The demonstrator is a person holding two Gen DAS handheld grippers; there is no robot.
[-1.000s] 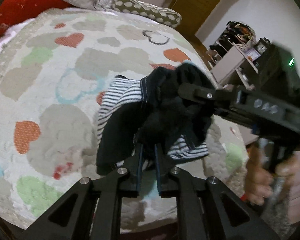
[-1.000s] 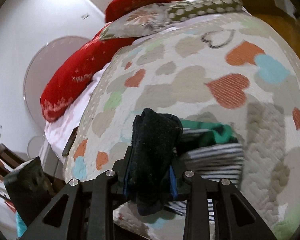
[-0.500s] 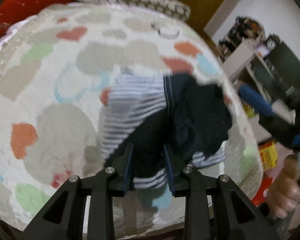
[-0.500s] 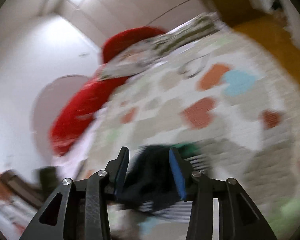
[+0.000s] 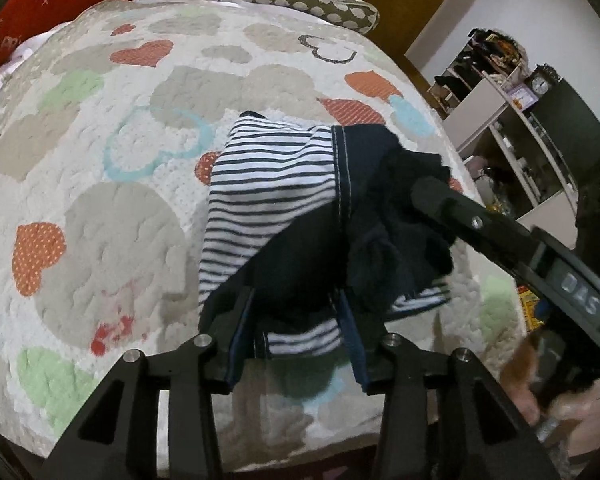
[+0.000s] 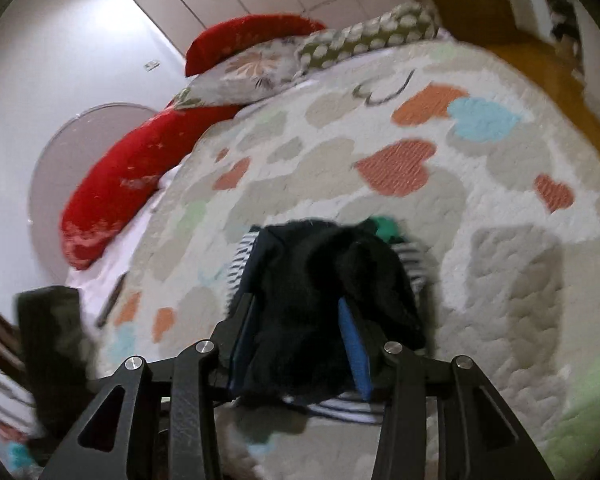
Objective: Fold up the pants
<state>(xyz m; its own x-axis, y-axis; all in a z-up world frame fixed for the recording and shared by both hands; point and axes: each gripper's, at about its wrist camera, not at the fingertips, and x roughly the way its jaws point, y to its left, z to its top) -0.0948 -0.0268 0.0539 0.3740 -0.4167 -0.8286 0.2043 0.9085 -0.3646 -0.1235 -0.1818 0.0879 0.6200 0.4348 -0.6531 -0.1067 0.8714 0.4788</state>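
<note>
Both tongs have lowered the pants (image 5: 300, 216) onto the bedspread (image 5: 100, 200); left tongs (image 5: 296, 336) are opening to release, right tongs (image 6: 300, 340) half-wide, cloth loose between.

One bed (image 5: 100, 208) carries everything. On it, near its near edge, lies one bundle of dark pants (image 5: 300, 256) with a striped lining. Two grippers are in view, the left gripper (image 5: 296, 336) and the right gripper (image 6: 300, 344). Along the far edge lie three pillows: one red (image 6: 140, 176), one flowered (image 6: 252, 68), one dotted (image 5: 308, 0). One shelf unit (image 5: 500, 92) stands beyond the right edge.
</note>
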